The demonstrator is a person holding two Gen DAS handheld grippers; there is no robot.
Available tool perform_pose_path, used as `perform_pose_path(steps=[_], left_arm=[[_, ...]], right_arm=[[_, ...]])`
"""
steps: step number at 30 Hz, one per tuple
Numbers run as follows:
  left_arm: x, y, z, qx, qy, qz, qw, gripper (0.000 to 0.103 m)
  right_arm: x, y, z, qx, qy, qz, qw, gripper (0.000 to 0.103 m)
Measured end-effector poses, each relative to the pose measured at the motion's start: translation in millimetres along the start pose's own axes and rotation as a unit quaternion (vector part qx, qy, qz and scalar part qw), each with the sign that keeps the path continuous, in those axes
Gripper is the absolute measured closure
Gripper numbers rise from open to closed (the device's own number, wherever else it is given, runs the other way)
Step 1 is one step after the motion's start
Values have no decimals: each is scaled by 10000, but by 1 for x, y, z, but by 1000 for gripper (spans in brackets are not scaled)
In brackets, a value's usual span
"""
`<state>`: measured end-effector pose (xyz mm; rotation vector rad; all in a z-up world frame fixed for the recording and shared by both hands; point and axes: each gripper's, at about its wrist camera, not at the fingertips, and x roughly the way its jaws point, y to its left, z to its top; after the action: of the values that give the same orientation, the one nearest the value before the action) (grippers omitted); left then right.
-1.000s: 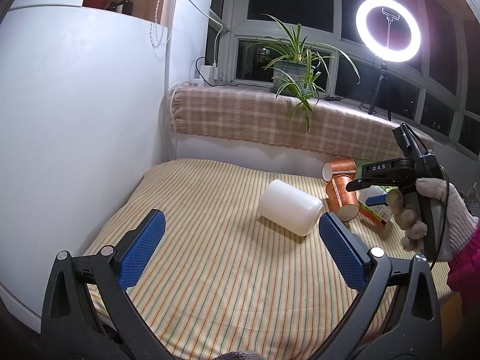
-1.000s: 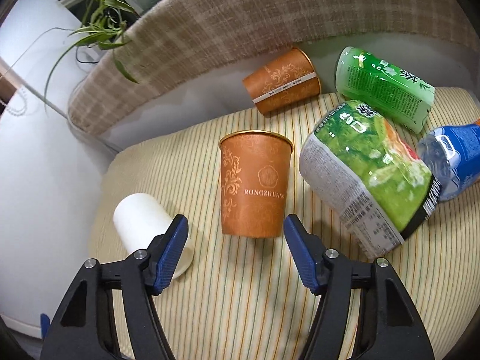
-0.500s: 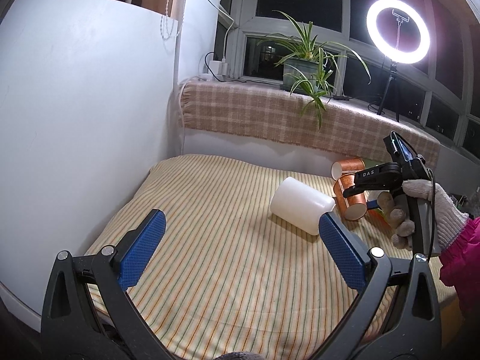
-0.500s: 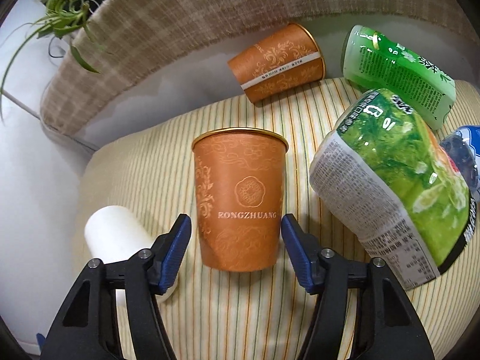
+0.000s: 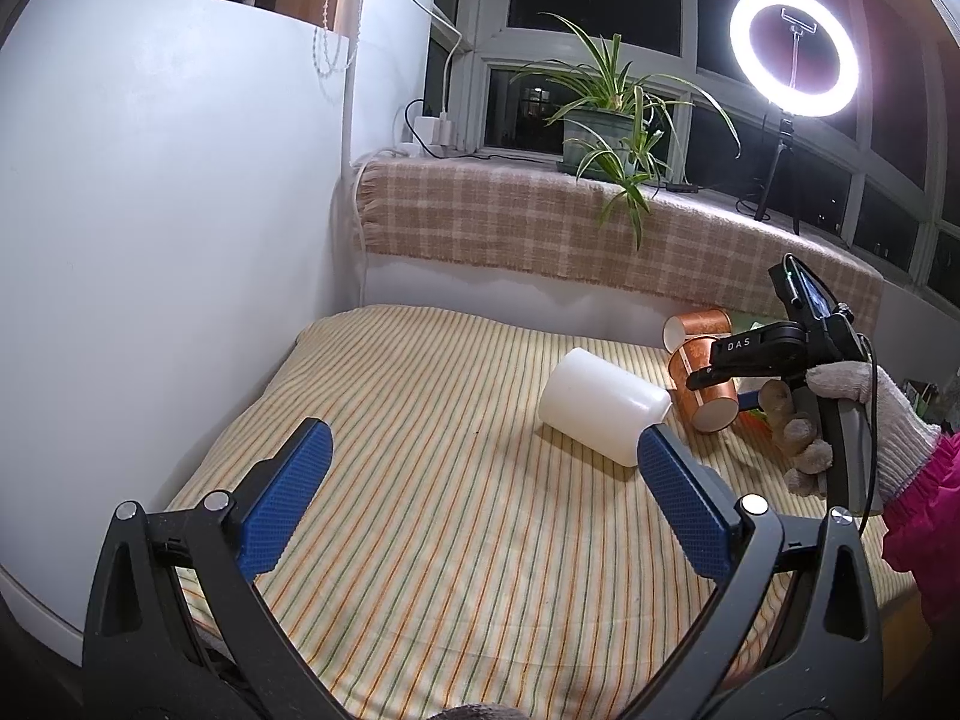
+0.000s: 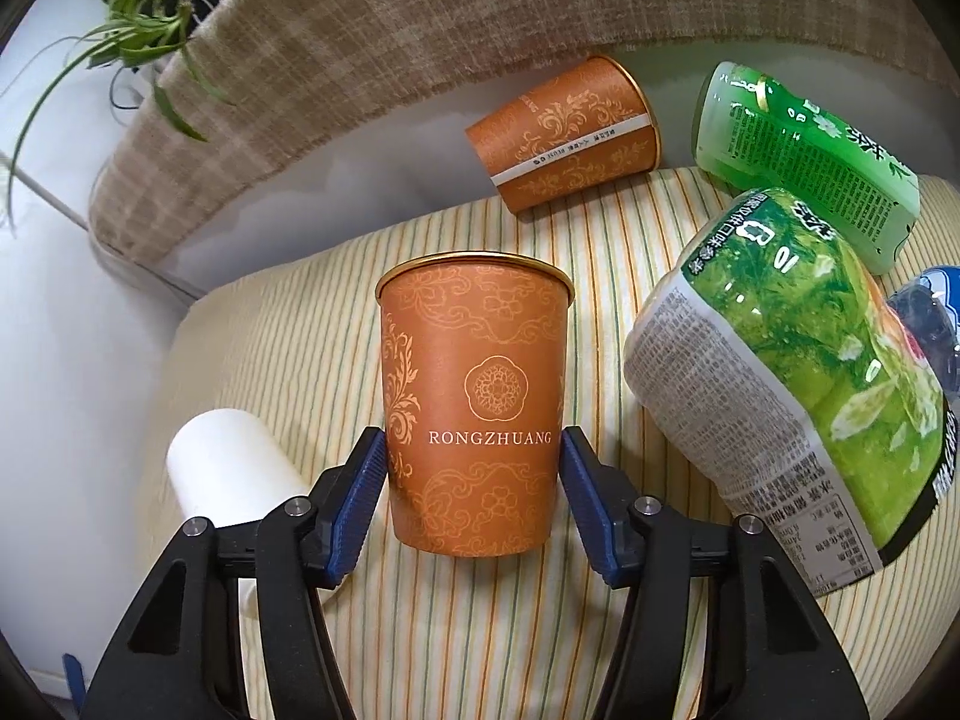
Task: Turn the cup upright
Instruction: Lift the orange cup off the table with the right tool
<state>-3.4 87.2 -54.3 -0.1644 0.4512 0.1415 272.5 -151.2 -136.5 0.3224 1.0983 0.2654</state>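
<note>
The orange cup (image 6: 474, 402) marked RONGZHUANG is seen with its gold rim toward the top of the right wrist view, between the blue pads of the right tongs (image 6: 474, 480). Both pads are pressed against its lower sides, so the tongs are closed on it. In the left wrist view the same cup (image 5: 699, 381) is seen tilted, its white mouth turned outward, at the right side of the striped cushion (image 5: 456, 510). A white cup (image 5: 600, 414) is laid on its side just left of it, and a second orange cup (image 6: 564, 132) is laid near the cushion's back edge below the plaid cloth (image 6: 420, 30). Green bottles (image 6: 798, 372) are crowded close on the right. The left tongs (image 5: 480, 498) are held wide apart over bare cushion, nothing between the pads; open surface is left on that side up to the white wall (image 5: 150, 240).
</note>
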Motion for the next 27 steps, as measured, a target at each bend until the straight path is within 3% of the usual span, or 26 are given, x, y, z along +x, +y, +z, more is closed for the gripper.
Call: perform_pose_path(steps=[12,17,21,27], left_arm=[[-5,-14,-2,122,11,-45,9999,0],[-5,-22,-3,150,48,-132,9998,0],[-2,-30,-5,182,140,-231,9995,0],[-2,-40,-8,250,194,-336,9989,0]], right_arm=[[-51,4,-34,-209,-202,542,9981,46],[-78,-3,-69,-333,-282,627,9971,46],[-80,-12,-98,-187,-153,806,9965,46],[-81,-22,-127,-99,-70,717,9974,46]])
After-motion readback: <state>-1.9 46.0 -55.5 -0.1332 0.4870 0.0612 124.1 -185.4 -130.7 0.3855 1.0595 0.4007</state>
